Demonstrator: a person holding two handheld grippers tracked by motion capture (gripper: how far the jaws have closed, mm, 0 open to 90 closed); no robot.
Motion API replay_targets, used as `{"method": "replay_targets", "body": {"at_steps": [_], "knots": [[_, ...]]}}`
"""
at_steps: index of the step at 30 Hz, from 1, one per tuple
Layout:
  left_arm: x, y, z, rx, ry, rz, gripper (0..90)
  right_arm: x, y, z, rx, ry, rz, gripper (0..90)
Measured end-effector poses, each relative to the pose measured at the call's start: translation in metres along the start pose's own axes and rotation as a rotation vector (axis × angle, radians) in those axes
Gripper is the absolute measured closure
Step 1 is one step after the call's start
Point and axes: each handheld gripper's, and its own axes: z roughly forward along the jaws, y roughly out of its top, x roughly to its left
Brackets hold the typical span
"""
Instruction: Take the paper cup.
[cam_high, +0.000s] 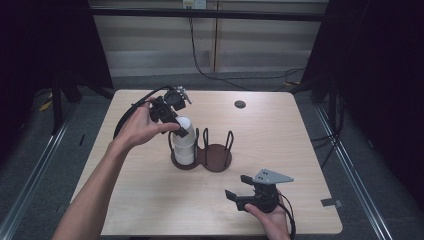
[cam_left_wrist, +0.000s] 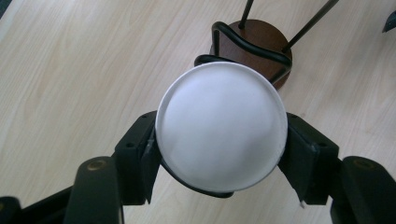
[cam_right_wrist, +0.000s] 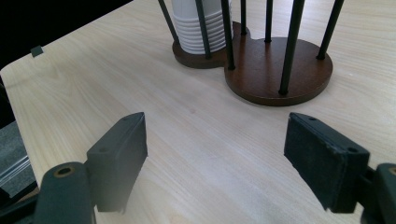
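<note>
Left tongs (cam_left_wrist: 219, 154): we see them pinching the top white paper cup (cam_left_wrist: 221, 127) by its sides, just under the rim, above the stack (cam_high: 183, 147).
Cup: we judge it light, thin-walled, easily crushed and a little slippery; a gentle grip suits it.
Holder (cam_high: 216, 159): its left bay holds the nested cups, its right bay is bare.
Right tongs (cam_right_wrist: 224, 158): spread, pinching nothing, low over the worktop (cam_high: 280, 135).

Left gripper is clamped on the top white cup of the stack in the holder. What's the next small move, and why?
Probably a straight lift. The left gripper has its jaws pressed on both sides of the top cup, which sits on the cup stack between the holder's upright wires. Rising vertically should free it without catching them. The right gripper waits open, apart.
</note>
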Motion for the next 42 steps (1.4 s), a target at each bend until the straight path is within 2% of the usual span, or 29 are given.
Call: {"method": "replay_targets", "body": {"at_steps": [5,12,14,16,17,21,22,24,25,26,28,29,30,32,34,35,36,41,42], "knots": [[0.0,0.0,-0.004,0.008,0.0,0.009,35.9,0.0,0.0,0.001,0.001,0.004,-0.001,20.7],[-0.001,-0.002,-0.011,-0.019,-0.012,-0.003,36.0,0.0,0.0,0.0,0.001,-0.001,0.0,20.7],[-0.001,-0.002,-0.013,-0.022,-0.019,0.007,36.0,0.0,0.0,0.0,0.001,0.0,-0.002,20.6],[-0.003,-0.002,-0.014,-0.014,-0.007,0.019,35.9,0.0,0.0,0.001,0.003,-0.004,0.002,20.5],[-0.003,-0.003,-0.014,-0.023,-0.017,0.008,36.0,0.0,0.0,0.001,0.004,-0.004,0.004,20.5],[-0.003,-0.005,-0.02,-0.039,-0.012,0.009,36.0,0.001,0.0,0.001,0.005,-0.006,0.003,20.1],[-0.004,-0.006,-0.021,-0.048,-0.004,-0.002,36.0,0.001,0.0,0.001,0.005,-0.006,0.003,20.1],[-0.004,-0.007,-0.025,-0.05,0.01,0.002,36.0,0.0,0.0,0.001,0.003,-0.007,0.005,19.3],[-0.003,-0.007,-0.026,-0.059,0.007,0.01,36.1,0.0,0.0,0.001,0.004,-0.005,0.003,19.1],[-0.003,-0.008,-0.027,-0.061,-0.009,-0.001,36.1,0.0,0.0,0.002,0.003,-0.006,0.001,18.9],[-0.003,-0.009,-0.029,-0.065,0.015,0.005,36.2,0.0,0.0,0.002,0.006,-0.008,0.0,18.4],[-0.003,-0.01,-0.029,-0.073,0.014,-0.007,36.3,0.0,0.0,0.002,0.009,-0.01,0.001,18.1],[-0.002,-0.011,-0.031,-0.069,0.016,0.005,36.3,0.0,0.0,0.002,0.009,-0.01,0.002,17.8],[-0.001,-0.014,-0.033,-0.086,0.024,-0.007,36.5,0.0,0.0,0.002,0.005,-0.011,-0.002,17.3],[-0.002,-0.019,-0.035,-0.126,0.008,-0.016,36.7,0.0,0.0,0.002,0.006,-0.011,0.004,17.0],[-0.001,-0.021,-0.036,-0.132,0.025,-0.018,36.8,0.0,0.0,0.002,0.008,-0.011,0.006,16.8],[-0.002,-0.023,-0.035,-0.143,0.024,-0.037,36.9,0.0,0.0,0.003,0.009,-0.009,0.008,16.8],[0.001,-0.032,-0.042,-0.196,0.013,-0.045,37.0,0.0,0.0,0.004,0.013,-0.01,0.003,16.7],[0.0,-0.034,-0.044,-0.203,0.025,-0.044,37.0,0.0,0.0,0.004,0.011,-0.003,0.006,16.5]]}}
